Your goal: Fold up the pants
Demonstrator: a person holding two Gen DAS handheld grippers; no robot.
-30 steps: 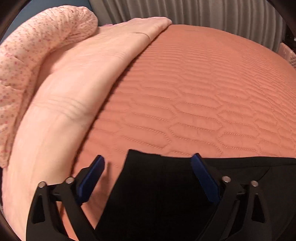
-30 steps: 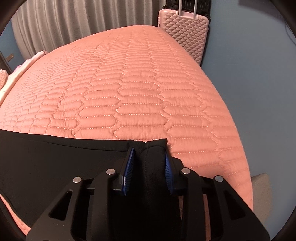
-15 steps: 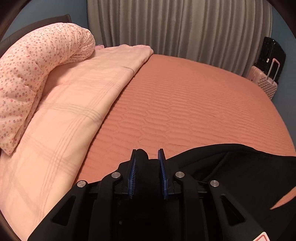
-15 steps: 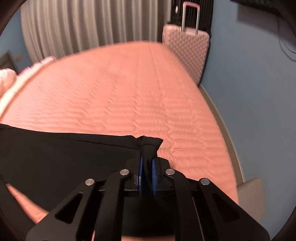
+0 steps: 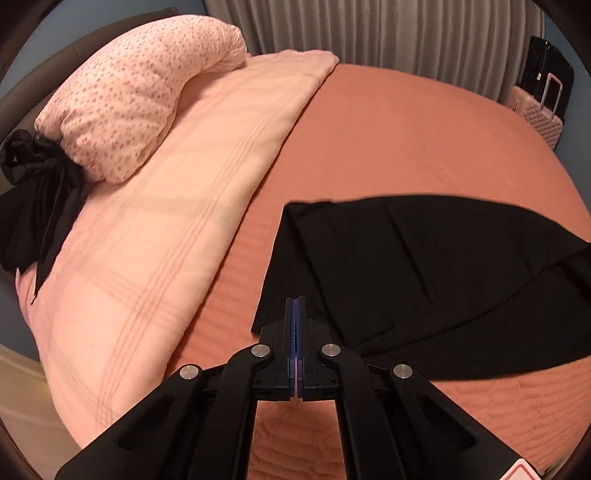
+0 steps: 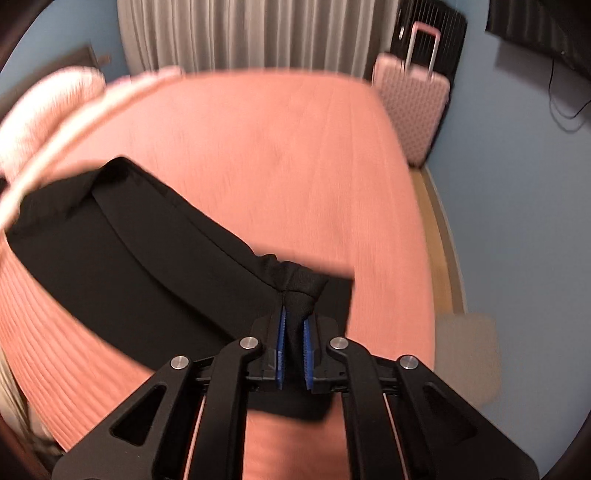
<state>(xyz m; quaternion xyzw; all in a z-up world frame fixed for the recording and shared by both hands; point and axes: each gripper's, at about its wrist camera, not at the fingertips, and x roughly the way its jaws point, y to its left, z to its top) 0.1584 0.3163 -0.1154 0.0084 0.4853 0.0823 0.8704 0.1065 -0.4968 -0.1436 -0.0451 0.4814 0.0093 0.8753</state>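
Pants: black, lying spread on the salmon quilted bedspread; in the left wrist view they're stretching from just ahead of the tips out to the right edge, one corner poking up toward the pale pink blanket.
Left gripper: jaws sitting pressed right together, blue pads meeting with no gap. They've just been closing. Honestly can't tell if any cloth is pinched in there: the tips are overlapping the near left edge of the pants, but nothing is showing between the pads.
Right gripper: jaws narrow, not fully together, clamping a bunched wad of the black fabric that's puffing out just past the tips.
Pants in the right wrist view: running as a long band from the clamped wad off to the upper left, toward the blanket side. Picture is pretty blurry here.
Pillow: floral pink one, sitting on top of the blanket at the far left.
Other black cloth: crumpled heap beside the pillow, well apart from the pants.
Suitcase: pink, standing past the far corner of the bed by the curtain.
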